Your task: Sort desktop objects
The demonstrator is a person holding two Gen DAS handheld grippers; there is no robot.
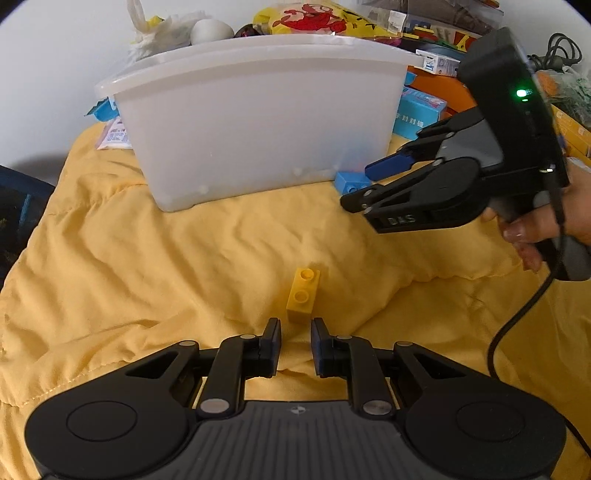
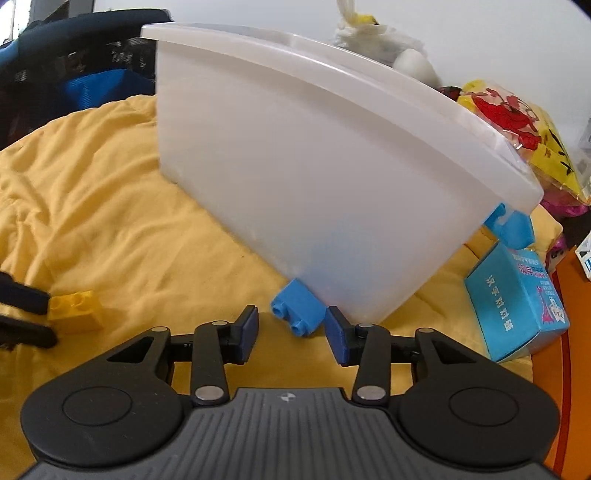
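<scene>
Two bricks: yellow brick (image 1: 303,295) and blue brick (image 2: 298,312), both loose on the cloth.
Surface: covered by a rumpled yellow quilted cloth (image 1: 147,266); plain white wall behind.
White bin (image 1: 258,122): translucent plastic, standing on the cloth, clutter piled behind it.
Yellow bag (image 1: 317,18): red cartoon print, behind the bin.
Cyan box (image 2: 517,299): right of the bin, printed with Chinese characters I cannot read reliably.
Right gripper (image 2: 291,334): fingers spread wide, holding nothing; blue brick lies between the tips, against the bin's lower corner. Lettering on its body in the left wrist view appears to read "DAS".
Left gripper (image 1: 295,341): fingers part open, holding nothing; yellow brick sits just ahead of the tips, touching neither.
</scene>
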